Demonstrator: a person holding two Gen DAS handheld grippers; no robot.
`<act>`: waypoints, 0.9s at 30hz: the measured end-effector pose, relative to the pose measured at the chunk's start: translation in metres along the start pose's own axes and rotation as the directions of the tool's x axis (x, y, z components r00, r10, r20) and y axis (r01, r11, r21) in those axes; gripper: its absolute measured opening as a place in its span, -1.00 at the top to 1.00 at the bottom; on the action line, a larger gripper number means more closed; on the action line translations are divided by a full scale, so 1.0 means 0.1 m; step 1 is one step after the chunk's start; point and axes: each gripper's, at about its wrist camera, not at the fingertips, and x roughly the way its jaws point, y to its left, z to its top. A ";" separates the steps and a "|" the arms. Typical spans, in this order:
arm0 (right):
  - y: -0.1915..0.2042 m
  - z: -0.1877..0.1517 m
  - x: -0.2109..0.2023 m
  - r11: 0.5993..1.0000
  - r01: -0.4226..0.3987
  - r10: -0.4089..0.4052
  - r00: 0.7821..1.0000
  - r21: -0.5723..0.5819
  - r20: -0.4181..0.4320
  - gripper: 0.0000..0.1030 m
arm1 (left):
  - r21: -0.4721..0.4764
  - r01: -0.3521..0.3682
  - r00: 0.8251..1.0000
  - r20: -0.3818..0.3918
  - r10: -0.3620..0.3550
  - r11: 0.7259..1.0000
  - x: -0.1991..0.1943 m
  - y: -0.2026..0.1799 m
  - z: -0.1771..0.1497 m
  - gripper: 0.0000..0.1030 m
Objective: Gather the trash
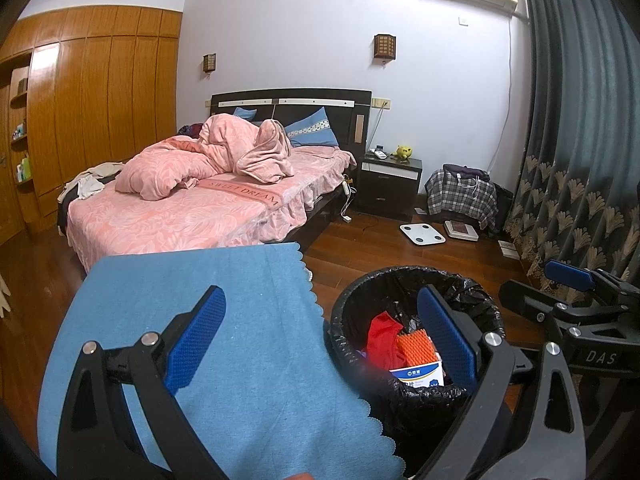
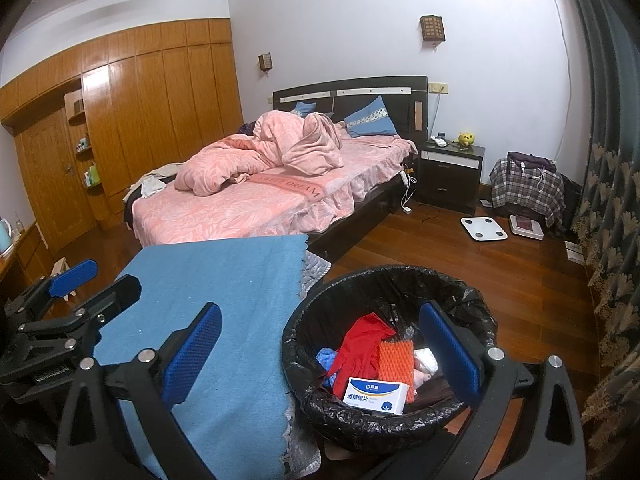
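Blue cloth (image 2: pixel 208 280) covers the work surface, bare of litter; black-lined bin (image 2: pixel 384 420) stands just beside its right edge, holding red fabric (image 2: pixel 360 344), orange foam (image 2: pixel 396 360) and a white box (image 2: pixel 376 394). Right gripper (image 2: pixel 320 352) and left gripper (image 1: pixel 320 340) hang spread, empty. Judgement: collection looks near done—scan the cloth's edges before stopping.

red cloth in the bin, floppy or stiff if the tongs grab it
Probably floppy: the red cloth lies crumpled and draped over other rubbish in the bin. Likely light, since it looks thin. It may snag or drag the orange foam sheet touching it, so lift slowly.
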 end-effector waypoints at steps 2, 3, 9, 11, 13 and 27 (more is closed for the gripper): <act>0.00 0.00 0.00 1.000 0.000 0.000 1.000 0.000 -0.001 -0.89 | -0.001 0.000 1.000 -0.001 0.000 1.000 0.01 0.00 0.00 -0.83; 0.00 0.00 0.00 1.000 0.001 -0.001 1.000 0.000 0.000 -0.89 | -0.001 0.000 1.000 -0.001 0.000 1.000 0.00 0.00 0.00 -0.83; 0.00 0.00 0.00 1.000 0.000 0.000 1.000 -0.001 0.000 -0.89 | -0.001 0.000 1.000 -0.001 0.000 1.000 0.01 0.00 0.01 -0.83; 0.00 0.01 0.00 1.000 0.001 -0.001 1.000 -0.001 -0.001 -0.89 | -0.001 0.001 1.000 -0.002 -0.001 1.000 0.00 0.00 0.01 -0.83; 0.00 0.01 0.00 1.000 0.001 -0.001 1.000 -0.001 -0.001 -0.89 | -0.001 0.000 1.000 -0.002 0.000 1.000 0.01 0.00 0.01 -0.83; 0.01 0.02 0.00 1.000 0.001 -0.001 1.000 -0.002 -0.002 -0.89 | -0.001 0.000 1.000 -0.004 0.000 1.000 0.01 0.00 0.02 -0.83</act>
